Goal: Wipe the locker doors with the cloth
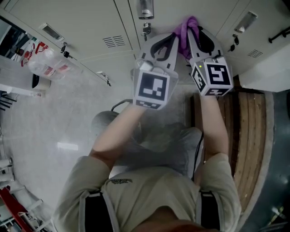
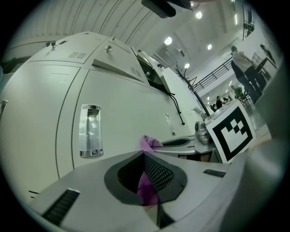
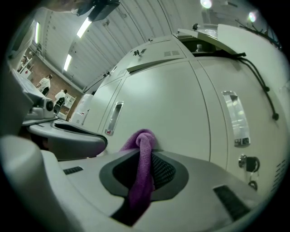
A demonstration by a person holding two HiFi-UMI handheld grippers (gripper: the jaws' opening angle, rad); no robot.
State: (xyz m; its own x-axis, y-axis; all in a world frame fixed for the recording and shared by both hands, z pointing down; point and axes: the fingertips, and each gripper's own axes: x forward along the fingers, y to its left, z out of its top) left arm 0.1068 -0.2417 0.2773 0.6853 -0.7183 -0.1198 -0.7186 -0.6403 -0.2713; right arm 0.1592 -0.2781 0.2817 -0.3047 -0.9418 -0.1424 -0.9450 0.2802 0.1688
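1. Wipe step in hand, by the look: gripping the purple cloth (image 1: pixel 188 26) with both the left gripper (image 1: pixel 173 41) and the right gripper (image 1: pixel 192 35), tips almost side by side at the locker door (image 1: pixel 174 12).
2. Right gripper (image 3: pixel 147 154): jaws clenched on a rope-like twist of cloth (image 3: pixel 142 174), with a wad poking out past the tips.
3. Left gripper (image 2: pixel 145 157): jaws clenched on a thinner fold of the same cloth (image 2: pixel 146 186).
4. Wad pressed to the door panel (image 3: pixel 174 104) or only just off it; cannot tell contact for sure.
5. Next move, as a judgement:
   - Hold both clamps tight.
   - Push the wad flat to the panel, then sweep across.
   - Pull the two jaws apart a little to spread more cloth on the metal.
6. Edges to mind:
   - Recessed handle (image 3: pixel 235 118) ahead-right of the right jaws, key lock (image 3: pixel 248 163) just right of them. Snag risk for a loose fold.
   - Second handle (image 2: pixel 90 130) left of the left jaws, door seam beyond it.
7. Room:
   - Bare panel ahead of and above both jaws, enough for a sideways stroke between the two handles.
   - Wooden bench (image 1: pixel 247 131) behind the right jaws, at the person's right side.
   - Open floor (image 1: pixel 54 122) behind-left.
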